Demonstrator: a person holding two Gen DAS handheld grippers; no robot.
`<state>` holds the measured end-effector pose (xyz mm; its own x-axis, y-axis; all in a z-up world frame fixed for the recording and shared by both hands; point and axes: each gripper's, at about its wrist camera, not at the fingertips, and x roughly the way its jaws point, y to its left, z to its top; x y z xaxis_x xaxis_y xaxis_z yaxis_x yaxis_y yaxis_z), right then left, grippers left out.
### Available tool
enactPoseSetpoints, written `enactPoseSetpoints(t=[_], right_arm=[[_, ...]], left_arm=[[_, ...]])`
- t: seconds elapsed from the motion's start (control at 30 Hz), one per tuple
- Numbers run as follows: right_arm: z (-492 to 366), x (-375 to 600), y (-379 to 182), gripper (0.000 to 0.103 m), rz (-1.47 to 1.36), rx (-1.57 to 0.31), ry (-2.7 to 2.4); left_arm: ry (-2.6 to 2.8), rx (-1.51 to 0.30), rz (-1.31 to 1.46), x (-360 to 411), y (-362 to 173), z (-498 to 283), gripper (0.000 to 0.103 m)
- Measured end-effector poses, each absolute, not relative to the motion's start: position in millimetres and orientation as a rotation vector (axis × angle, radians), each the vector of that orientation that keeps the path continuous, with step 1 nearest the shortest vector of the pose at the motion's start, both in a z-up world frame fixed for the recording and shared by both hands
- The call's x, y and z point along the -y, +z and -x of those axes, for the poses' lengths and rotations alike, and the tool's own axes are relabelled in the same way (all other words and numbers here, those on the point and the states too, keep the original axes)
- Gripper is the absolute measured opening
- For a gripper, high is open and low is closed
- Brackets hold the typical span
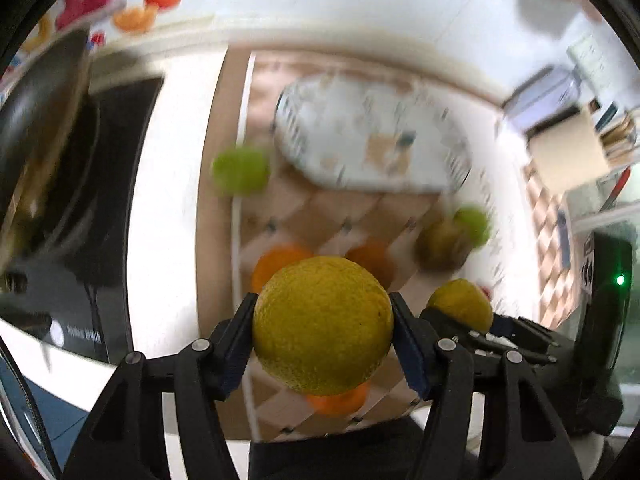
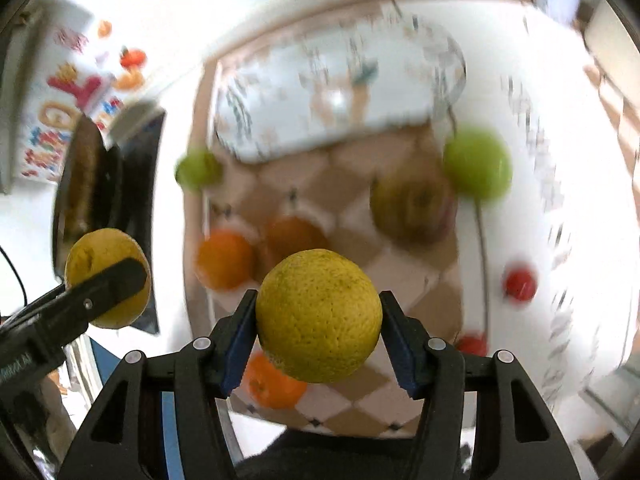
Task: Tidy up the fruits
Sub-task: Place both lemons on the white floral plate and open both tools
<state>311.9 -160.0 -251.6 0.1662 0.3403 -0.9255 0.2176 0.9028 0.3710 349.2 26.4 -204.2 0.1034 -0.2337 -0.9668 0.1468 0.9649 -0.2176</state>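
My left gripper (image 1: 323, 326) is shut on a yellow-green lemon (image 1: 323, 326), held above the checkered mat (image 1: 340, 216). My right gripper (image 2: 319, 316) is shut on a second yellow lemon (image 2: 319, 316). Each gripper shows in the other's view: the right one with its lemon (image 1: 462, 304) at the right, the left one with its lemon (image 2: 106, 278) at the left. On the mat lie oranges (image 2: 224, 258), a green apple (image 2: 478, 164), a brownish pear (image 2: 412, 204) and another green fruit (image 2: 198, 170). A patterned white oval tray (image 1: 372, 136) sits at the far end.
A dark pan (image 1: 44, 148) on a black cooktop (image 1: 116, 208) lies left of the mat. Small red fruits (image 2: 520, 284) lie on the white surface at the right. Boxes and books (image 1: 572, 148) stand at the far right. The background is motion-blurred.
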Motion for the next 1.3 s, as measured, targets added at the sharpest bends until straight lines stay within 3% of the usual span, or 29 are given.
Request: enactPoseSetpoints(t=[0.2,0.47,0.97,1.03,1.07,1.1,1.17,1.3], right_arm=[[-401.9,193.1,-253.7,0.061,-0.43,-1.389,0.074],[-507.4,187.6,-316.1,0.061,-0.256,-1.46,0.1],[-545.8,190.3,-351.9,0.062,-0.172,-1.523,0.2],[-545.8,196.4,-353.7,0.074,-0.195,-1.536,0.205],[-545.3,199.9,-352.2,0.087,-0.205,-1.532,0.206],[-543.9,202.4,-350.1,0.09,-0.21,-1.528,0.206],[-541.6,204.8,-344.8,0.09,-0.206,-1.522,0.188],[-532.7,212.9,-325.9,0.092,-0.172,-1.5,0.129]], left_arm=[[-0.227,-1.42,0.106,-3.7,-208.5,-427.4,0.061],[-0.128,-1.55,0.125,23.9,-282.8,-516.1,0.061],[-0.06,-1.693,0.203,33.6,-356.8,-547.1,0.061],[-0.059,-1.682,0.205,34.4,-356.5,-545.0,0.061],[-0.062,-1.674,0.216,33.8,-355.4,-544.6,0.063],[-0.064,-1.661,0.226,32.0,-352.9,-544.3,0.066],[-0.055,-1.627,0.212,31.7,-345.4,-544.8,0.08],[-0.064,-1.596,0.166,33.9,-332.0,-538.4,0.089]])
